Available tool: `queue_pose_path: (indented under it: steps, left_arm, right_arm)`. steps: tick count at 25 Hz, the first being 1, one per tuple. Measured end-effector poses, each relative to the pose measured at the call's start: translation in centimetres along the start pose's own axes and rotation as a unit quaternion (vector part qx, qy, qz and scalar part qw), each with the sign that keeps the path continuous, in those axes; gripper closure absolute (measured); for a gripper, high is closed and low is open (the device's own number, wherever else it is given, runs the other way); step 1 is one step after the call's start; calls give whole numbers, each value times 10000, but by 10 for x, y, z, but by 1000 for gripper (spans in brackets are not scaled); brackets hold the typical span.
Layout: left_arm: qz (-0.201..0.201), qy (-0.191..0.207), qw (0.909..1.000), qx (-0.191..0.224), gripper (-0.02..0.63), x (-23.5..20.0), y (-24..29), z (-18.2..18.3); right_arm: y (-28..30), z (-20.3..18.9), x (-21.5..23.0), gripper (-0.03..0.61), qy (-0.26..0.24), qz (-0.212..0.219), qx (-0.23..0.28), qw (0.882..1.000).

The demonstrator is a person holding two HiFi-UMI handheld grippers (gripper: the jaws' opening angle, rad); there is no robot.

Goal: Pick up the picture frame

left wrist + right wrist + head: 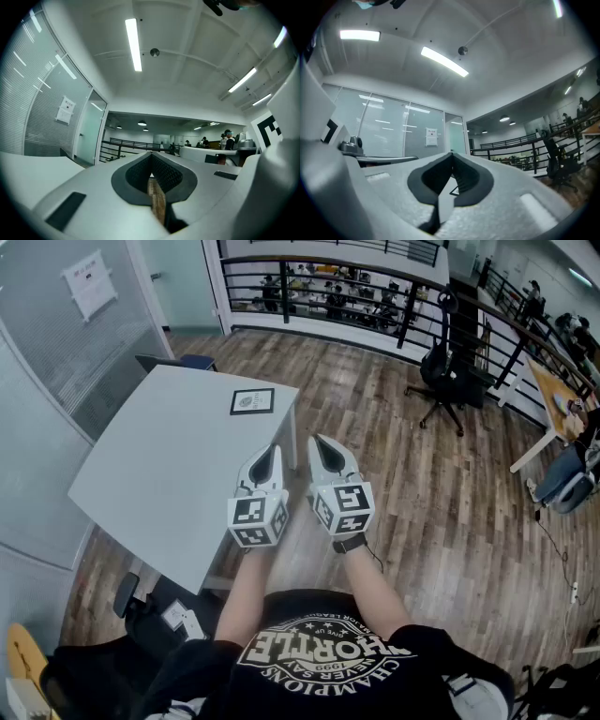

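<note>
Left gripper (pixel 266 454) and right gripper (pixel 325 444) are hovering closed, gripping nothing. Picture frame (pixel 252 401) is lying on the table (pixel 159 474), its print unreadable. Shirt (pixel 323 657) is showing "CHAMPIONS", "1999".

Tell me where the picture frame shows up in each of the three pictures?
Head view: the picture frame lies flat at the far corner of the grey table, upper middle of the picture.
Left gripper view: not in it.
Right gripper view: low centre, only a dark corner shows in the gap below the jaws, probably the frame.
Shared landmark: the paper notice on the glass wall.
</note>
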State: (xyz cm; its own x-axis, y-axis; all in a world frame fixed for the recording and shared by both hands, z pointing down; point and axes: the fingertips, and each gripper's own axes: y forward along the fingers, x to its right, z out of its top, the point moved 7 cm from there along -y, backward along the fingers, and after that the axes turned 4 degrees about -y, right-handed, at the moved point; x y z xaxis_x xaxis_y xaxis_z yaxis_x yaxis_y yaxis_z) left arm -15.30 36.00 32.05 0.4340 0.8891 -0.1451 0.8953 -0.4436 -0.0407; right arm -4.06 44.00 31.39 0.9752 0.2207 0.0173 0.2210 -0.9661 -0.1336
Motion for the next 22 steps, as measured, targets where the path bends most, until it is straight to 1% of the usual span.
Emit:
queue_pose_path:
  steps: [5,10,14,18,22]
  left_arm:
    - [181,-102,9998,41,609,9,-10,-13]
    - [503,-214,9985,-49,609,-11,-14,-28]
    - [596,-229,9979,-111,609,-22,-3,-32]
    - [568,-194,9981,-102,609,-58,25,-37]
    - [506,-124,9985,-140,609,-100,75,-41]
  right_arm:
    - [-13,-14,21,580,246,-276,-150,9992]
    - [-6,-37,22,580,301,-183,-400,9986]
    - [11,-44,23,580,342,-95,-493,9981]
    - [54,-63,16,580,263,-13,-593,9979]
    - [115,-78,23,580,217,-13,-630,9978]
